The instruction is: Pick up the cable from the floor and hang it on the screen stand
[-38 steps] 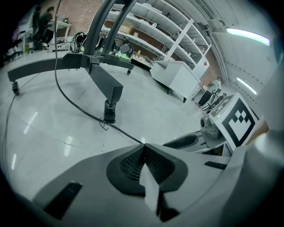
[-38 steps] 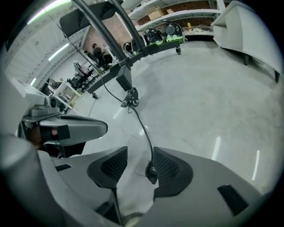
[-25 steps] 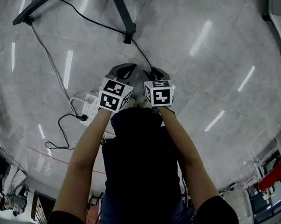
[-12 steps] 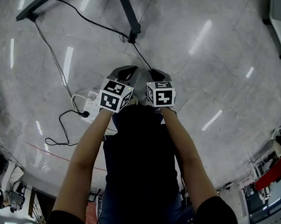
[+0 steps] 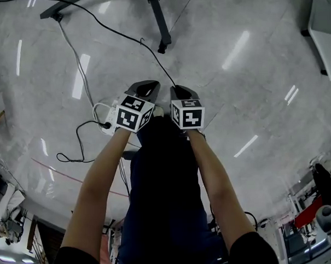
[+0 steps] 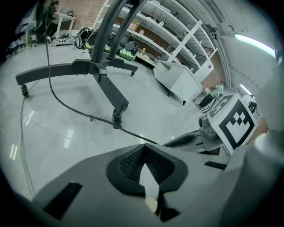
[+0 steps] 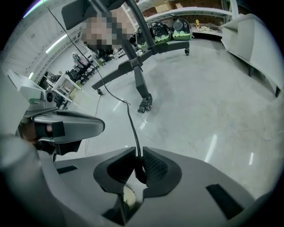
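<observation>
**Right claw grips the black cable**

The right handheld gripper [image 7: 135, 157] has just closed its jaws. It now pinches a thin black cable [image 7: 131, 122] between its ribbed pads. From the pads the cable runs away over the glossy pale grey floor [image 7: 208, 97] and passes close to a wheeled leg of the black metal screen stand [image 7: 140, 84]. The left handheld gripper [image 6: 144, 148] sits just beside the right one. Its jaw tips are together with nothing between them.

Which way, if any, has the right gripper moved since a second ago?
Yes: the right gripper has shifted left against the stand foot, now almost straight ahead of it. Its jaws have just been closing on the cable.
</observation>
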Available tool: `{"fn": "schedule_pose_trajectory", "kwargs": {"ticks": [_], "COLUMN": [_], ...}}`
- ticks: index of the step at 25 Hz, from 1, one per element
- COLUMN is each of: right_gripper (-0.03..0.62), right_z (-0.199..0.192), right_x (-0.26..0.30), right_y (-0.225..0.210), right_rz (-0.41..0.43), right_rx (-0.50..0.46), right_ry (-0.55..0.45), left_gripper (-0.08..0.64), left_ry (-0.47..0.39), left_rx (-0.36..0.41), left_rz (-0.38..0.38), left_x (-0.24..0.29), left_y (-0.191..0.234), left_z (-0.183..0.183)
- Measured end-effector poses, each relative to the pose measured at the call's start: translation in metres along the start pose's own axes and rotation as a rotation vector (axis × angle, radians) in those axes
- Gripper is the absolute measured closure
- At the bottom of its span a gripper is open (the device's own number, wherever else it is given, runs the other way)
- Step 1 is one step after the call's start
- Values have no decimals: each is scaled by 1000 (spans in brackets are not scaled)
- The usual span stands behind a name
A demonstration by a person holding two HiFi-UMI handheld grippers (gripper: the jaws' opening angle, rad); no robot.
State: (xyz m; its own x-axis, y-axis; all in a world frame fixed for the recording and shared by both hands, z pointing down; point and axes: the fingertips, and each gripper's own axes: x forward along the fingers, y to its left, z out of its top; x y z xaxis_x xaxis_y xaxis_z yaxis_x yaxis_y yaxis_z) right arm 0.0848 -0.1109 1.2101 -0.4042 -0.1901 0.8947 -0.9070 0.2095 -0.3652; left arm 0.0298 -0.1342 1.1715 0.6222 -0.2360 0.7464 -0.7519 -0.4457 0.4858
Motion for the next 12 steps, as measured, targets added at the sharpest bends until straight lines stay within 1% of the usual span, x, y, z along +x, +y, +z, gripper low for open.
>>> {"fn": "schedule_pose_trajectory", "kwargs": {"ticks": [4,7,12], "right_gripper": [525,526,526], "right_z": [10,16,21], "right_x": [-27,-50,-90], "right_y": [14,21,36], "right_rz": [27,31,53], "right_rx": [0,3,-31], "right_ry": [-7,-9,0], "left_gripper": [554,554,554], "left_ry": [-12,-15,-1], "left_rx": [-5,-28,-43], "left_rz": [40,40,38], "left_x": [-22,-38,-67], "left_y": [-8,-20,-46], "left_z": [17,26,34]}}
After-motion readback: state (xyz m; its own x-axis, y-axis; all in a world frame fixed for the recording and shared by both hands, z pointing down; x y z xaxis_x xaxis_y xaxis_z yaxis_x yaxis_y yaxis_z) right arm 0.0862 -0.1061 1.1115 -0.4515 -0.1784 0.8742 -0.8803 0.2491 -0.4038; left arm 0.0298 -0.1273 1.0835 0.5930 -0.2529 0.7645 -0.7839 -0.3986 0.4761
